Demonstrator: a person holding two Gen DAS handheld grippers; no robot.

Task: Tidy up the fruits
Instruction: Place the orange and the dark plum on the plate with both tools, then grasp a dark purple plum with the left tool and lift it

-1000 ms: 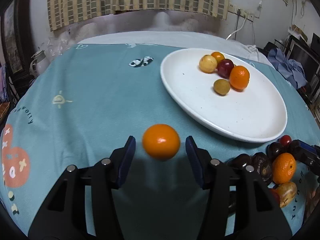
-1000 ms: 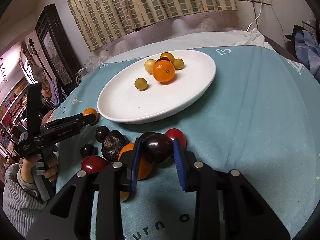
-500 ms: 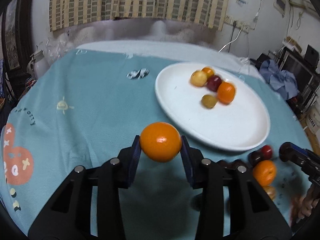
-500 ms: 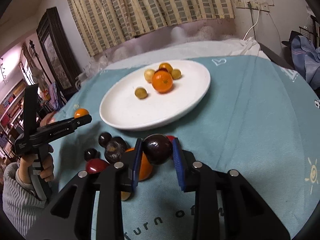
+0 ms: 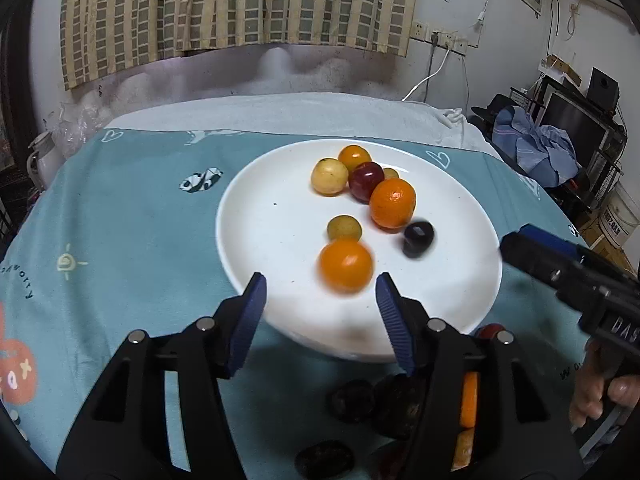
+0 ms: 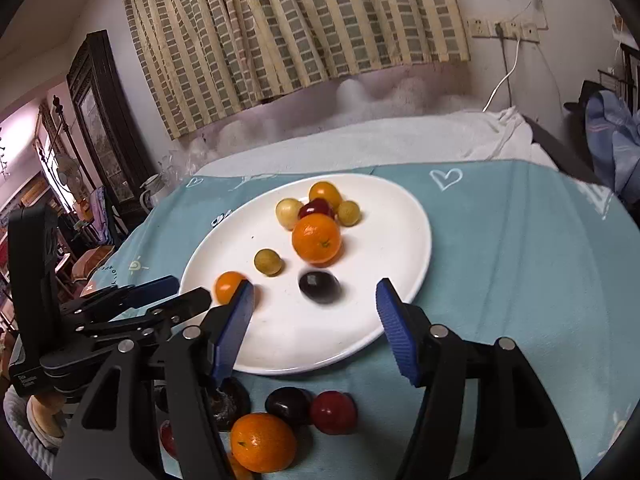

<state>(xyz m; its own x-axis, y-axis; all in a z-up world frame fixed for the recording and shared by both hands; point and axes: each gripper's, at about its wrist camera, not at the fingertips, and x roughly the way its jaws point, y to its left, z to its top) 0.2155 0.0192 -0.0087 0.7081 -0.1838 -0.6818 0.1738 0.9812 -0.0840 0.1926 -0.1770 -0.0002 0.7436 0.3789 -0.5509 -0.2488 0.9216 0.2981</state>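
White plate (image 5: pixel 248 216) holding eight fruits; small orange (image 5: pixel 346 266) and dark plum (image 5: pixel 418 238) just released near six o'clock by left gripper (image 5: pixel 320 308) and right gripper (image 6: pixel 314 320), jaws just opening; spare fruits (image 6: pixel 280 420) below rim.

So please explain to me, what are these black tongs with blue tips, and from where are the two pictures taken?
They are not a robot. A person holds one hand-held gripper in each hand, and each carries a camera looking forward along its two fingers. One picture is from the left hand-held gripper, the other from the right hand-held gripper. Each also shows in the other's picture. Both stand open over a white plate on a blue tablecloth. Their jaws have just been opening, and nothing is gripped now: a small orange and a dark plum look blurred on the plate beside other fruits. More fruits wait on the cloth in front.
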